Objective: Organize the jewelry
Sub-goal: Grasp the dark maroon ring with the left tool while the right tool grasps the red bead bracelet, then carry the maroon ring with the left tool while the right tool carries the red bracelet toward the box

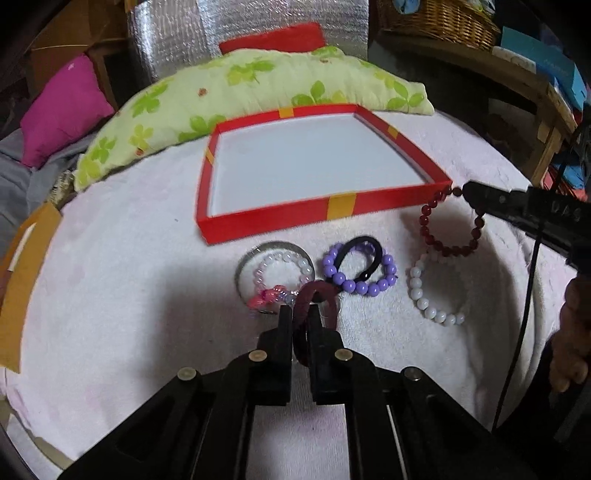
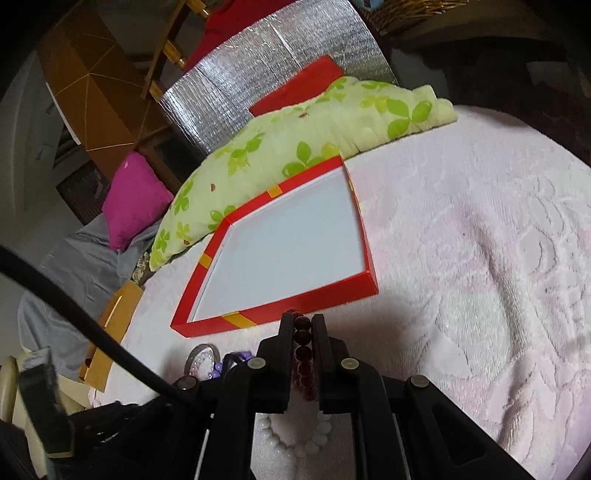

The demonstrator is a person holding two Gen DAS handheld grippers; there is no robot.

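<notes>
A shallow red box (image 1: 391, 201) with a white floor lies on the white towel; it also shows in the right wrist view (image 2: 332, 293). My left gripper (image 1: 300, 314) is shut on a maroon velvet hair tie (image 1: 314, 291). My right gripper (image 2: 303, 321) is shut on a dark red bead bracelet (image 2: 301, 332), which hangs by the box's near right corner (image 1: 448, 251). On the towel lie a clear ring with a pink-white bead bracelet (image 1: 282, 269), a purple bead bracelet with a black hair tie (image 1: 360, 271), and a white bead bracelet (image 1: 424, 295).
A green leaf-print pillow (image 1: 258, 85) lies behind the box, with a magenta cushion (image 1: 62, 110) to the left and a red block (image 1: 273, 37) behind. A tan cardboard box (image 1: 26, 273) sits at the towel's left edge. A wicker basket (image 1: 439, 18) stands at back right.
</notes>
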